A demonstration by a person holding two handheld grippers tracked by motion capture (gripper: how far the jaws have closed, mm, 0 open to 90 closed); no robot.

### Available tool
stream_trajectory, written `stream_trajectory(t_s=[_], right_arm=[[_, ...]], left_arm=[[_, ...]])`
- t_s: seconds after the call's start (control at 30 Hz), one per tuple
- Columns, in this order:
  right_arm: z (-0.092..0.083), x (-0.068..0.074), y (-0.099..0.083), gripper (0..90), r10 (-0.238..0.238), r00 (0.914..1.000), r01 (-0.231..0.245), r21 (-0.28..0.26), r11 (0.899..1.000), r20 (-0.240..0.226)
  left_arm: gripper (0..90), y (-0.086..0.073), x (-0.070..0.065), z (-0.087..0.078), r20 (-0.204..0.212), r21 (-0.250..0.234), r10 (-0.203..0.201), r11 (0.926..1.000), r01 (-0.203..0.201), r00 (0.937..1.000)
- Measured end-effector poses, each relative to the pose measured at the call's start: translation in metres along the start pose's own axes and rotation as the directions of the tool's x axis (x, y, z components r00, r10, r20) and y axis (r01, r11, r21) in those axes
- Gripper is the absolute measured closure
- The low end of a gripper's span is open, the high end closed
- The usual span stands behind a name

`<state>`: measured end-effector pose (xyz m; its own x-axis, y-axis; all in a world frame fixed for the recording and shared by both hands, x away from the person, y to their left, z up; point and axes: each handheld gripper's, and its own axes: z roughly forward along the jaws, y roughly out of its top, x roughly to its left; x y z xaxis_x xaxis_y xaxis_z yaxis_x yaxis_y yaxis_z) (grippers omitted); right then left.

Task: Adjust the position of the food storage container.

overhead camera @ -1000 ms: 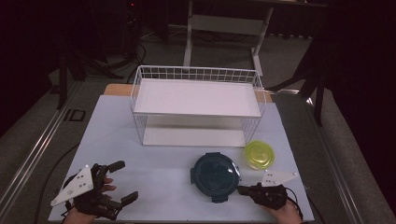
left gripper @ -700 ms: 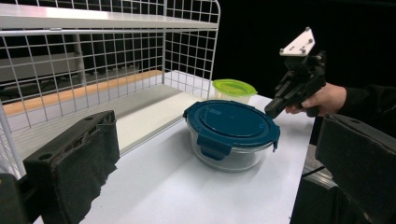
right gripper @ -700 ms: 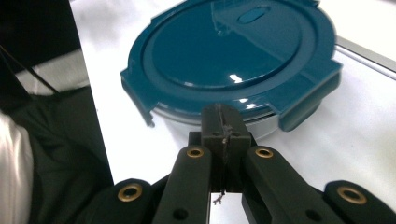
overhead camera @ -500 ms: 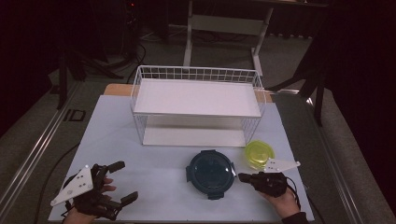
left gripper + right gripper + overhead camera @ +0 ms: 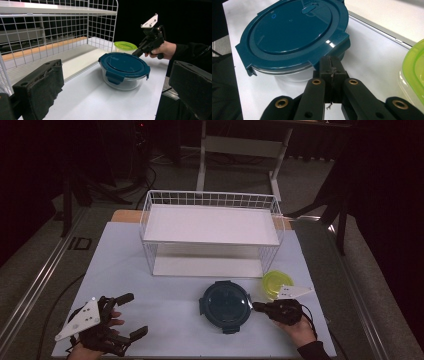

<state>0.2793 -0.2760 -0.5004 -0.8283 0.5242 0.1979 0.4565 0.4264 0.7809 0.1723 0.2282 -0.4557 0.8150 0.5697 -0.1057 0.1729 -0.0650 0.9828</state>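
White counter (image 5: 165,320) carries a wire shelf rack (image 5: 212,232) at the rear. Left claw (image 5: 131,315) rests at the front left, jaws spread, nothing between them. Blue-lidded glass container (image 5: 225,302) sits front centre. Right claw (image 5: 256,306), jaws pressed together, tips against its lid's side latch. Green-lidded container (image 5: 274,281) stands just beside.

Large letters "ID" on the floor strip (image 5: 80,243) left of the table (image 5: 125,270) (nothing else legible)
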Motion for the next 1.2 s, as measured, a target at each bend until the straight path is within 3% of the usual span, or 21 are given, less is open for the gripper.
stream_trajectory(t_s=[0.2,0.8,1.0,1.2], right_arm=[[0.004,0.001,-0.001,90.0,0.034,0.9993,-0.035,-0.013,0.999,-0.017],[0.041,0.021,0.022,90.0,-0.003,0.9978,0.004,0.013,1.000,-0.066],[0.058,0.030,0.032,90.0,-0.019,0.9943,0.021,0.019,1.000,-0.105],[0.063,0.034,0.034,90.0,-0.026,0.9944,0.027,0.015,1.000,-0.103]], left_arm=[[0.0,0.000,-0.001,0.002,0.005,0.007,0.003,1.0000,-0.003,1.0000],[0.0,0.000,-0.001,0.000,0.007,0.004,0.000,1.0000,0.000,1.0000],[0.0,-0.001,-0.001,0.002,0.010,0.009,-0.003,1.0000,0.002,1.0000],[0.0,-0.001,-0.001,0.001,0.010,0.005,-0.006,1.0000,0.006,0.9999]])
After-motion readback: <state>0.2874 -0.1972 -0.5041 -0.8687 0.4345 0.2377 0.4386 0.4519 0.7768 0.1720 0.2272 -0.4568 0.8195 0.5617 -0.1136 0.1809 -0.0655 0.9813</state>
